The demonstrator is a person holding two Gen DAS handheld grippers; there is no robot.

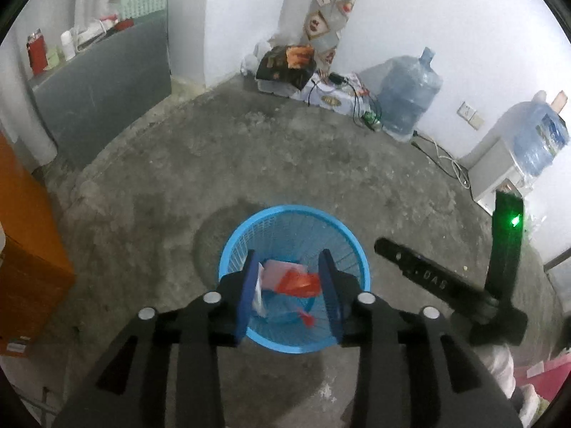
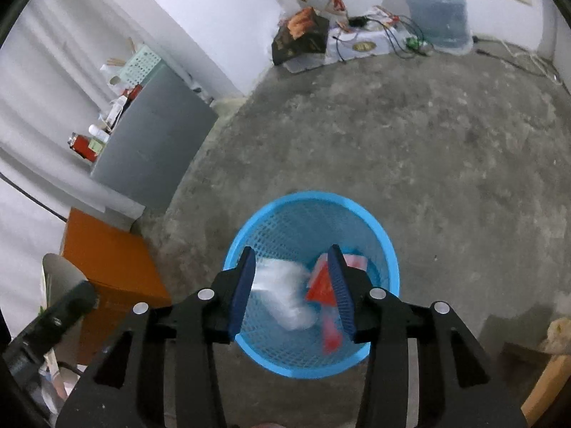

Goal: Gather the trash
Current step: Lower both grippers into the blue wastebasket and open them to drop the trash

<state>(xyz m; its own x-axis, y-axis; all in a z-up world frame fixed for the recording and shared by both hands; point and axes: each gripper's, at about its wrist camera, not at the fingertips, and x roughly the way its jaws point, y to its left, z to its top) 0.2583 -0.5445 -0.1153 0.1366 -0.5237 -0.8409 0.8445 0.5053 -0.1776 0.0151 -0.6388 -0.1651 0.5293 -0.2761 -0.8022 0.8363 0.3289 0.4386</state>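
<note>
A blue mesh trash basket (image 1: 296, 215) stands on the concrete floor, and it also shows in the right wrist view (image 2: 310, 201). Inside lie red wrappers (image 1: 298, 283) and pale paper (image 1: 280, 267). In the right wrist view, a blurred white plastic wrapper (image 2: 285, 294) and red wrappers (image 2: 323, 285) are in the basket. My left gripper (image 1: 289, 258) is open and empty above the basket. My right gripper (image 2: 292, 255) is open above the basket, with nothing between its fingers. The right gripper's body (image 1: 446, 285) shows in the left wrist view.
An orange box (image 1: 25, 249) stands at the left, also seen in the right wrist view (image 2: 107, 267). A grey cabinet (image 1: 107, 82) with items stands at the back left. Boxes and cables (image 1: 321, 85) and water jugs (image 1: 410, 92) line the far wall. A water dispenser (image 1: 499, 167) is right.
</note>
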